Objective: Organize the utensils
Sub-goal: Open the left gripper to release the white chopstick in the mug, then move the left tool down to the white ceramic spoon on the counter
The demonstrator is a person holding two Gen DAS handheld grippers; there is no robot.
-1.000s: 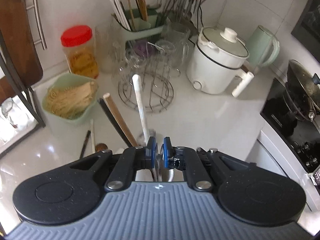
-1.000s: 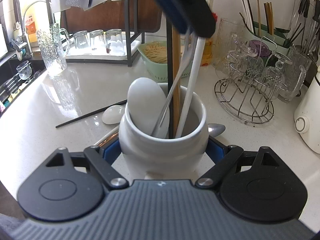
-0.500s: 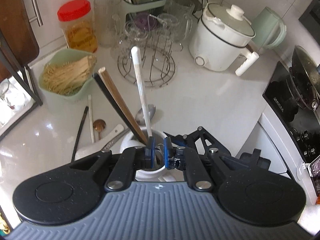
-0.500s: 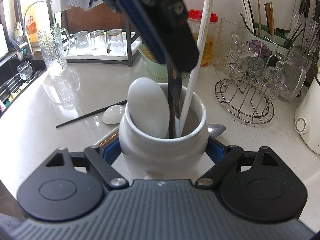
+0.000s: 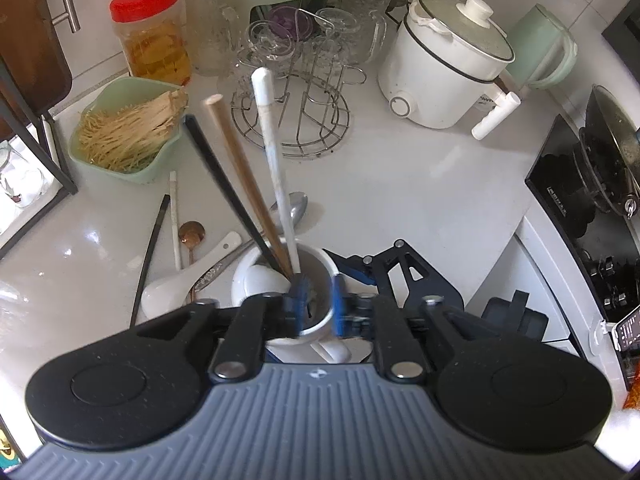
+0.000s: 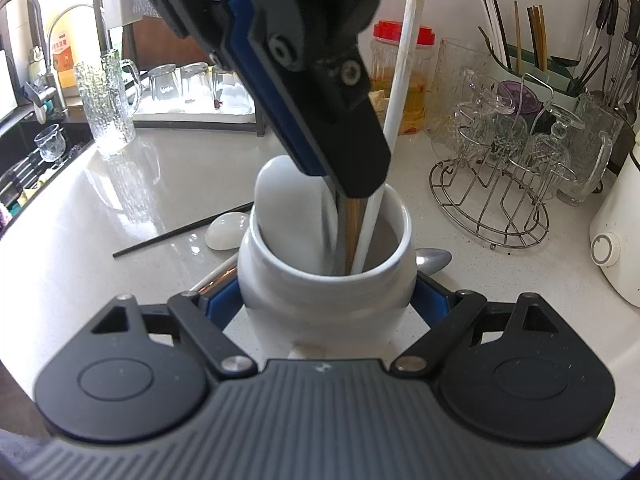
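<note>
The right gripper (image 6: 324, 304) clamps the white ceramic utensil jar (image 6: 326, 280) from both sides, its blue pads pressed against the jar's belly, and the jar stands upright on the pale countertop (image 6: 120, 208).

The left gripper (image 5: 316, 304) hangs directly over the jar's mouth, pointing steeply down. Its jaws are opening, and nothing is pinched between the blue pads; the jar's opening shows through the gap.

Inside the jar stand a white chopstick (image 5: 274, 168), a wooden chopstick (image 5: 244, 176) and a black chopstick (image 5: 224, 184), all leaning away toward the wire glass rack (image 5: 296, 120), with a white ceramic spoon (image 6: 284, 208) upright against the jar's left wall.

On the countertop just beside the jar lie another white ceramic spoon (image 5: 176, 288), a small copper spoon (image 5: 191, 234), a metal spoon (image 5: 296, 206), and loose black (image 5: 150, 256) and white (image 5: 174, 216) chopsticks.
</note>
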